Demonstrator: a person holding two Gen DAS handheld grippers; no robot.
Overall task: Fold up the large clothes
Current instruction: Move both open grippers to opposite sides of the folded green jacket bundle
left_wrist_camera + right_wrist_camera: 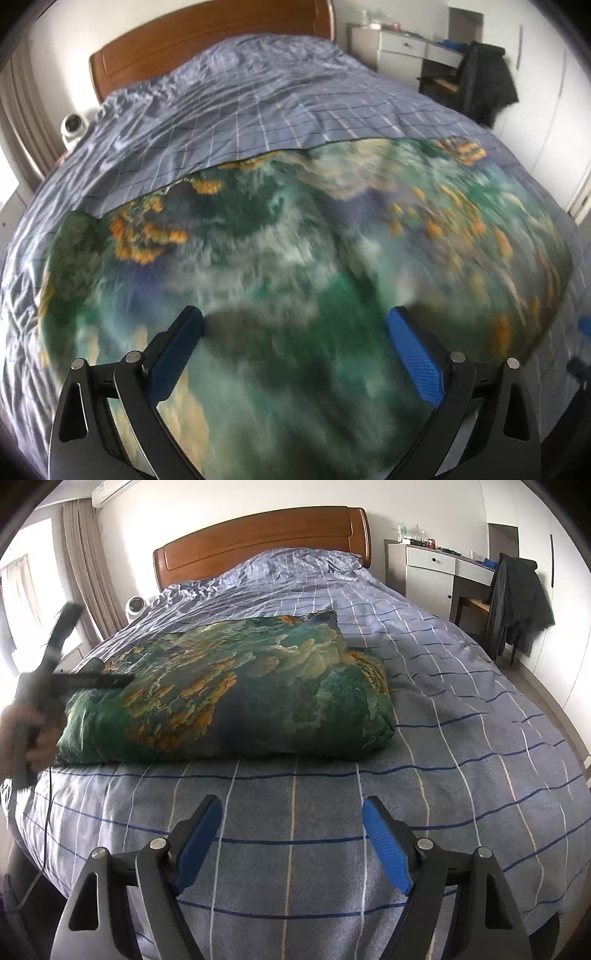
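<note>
Green garment (229,694) on plaid bed (443,738), wood headboard (258,542); both grippers' fingers wide.

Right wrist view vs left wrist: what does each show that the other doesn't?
Right wrist only: the whole folded green garment as a bundle on the bed, the left gripper over its left end, the curtain, the open right gripper.
Left wrist only: the open left gripper's fingers close above blurred print.
Both: headboard, checked bedspread, dark jacket on a chair.
</note>
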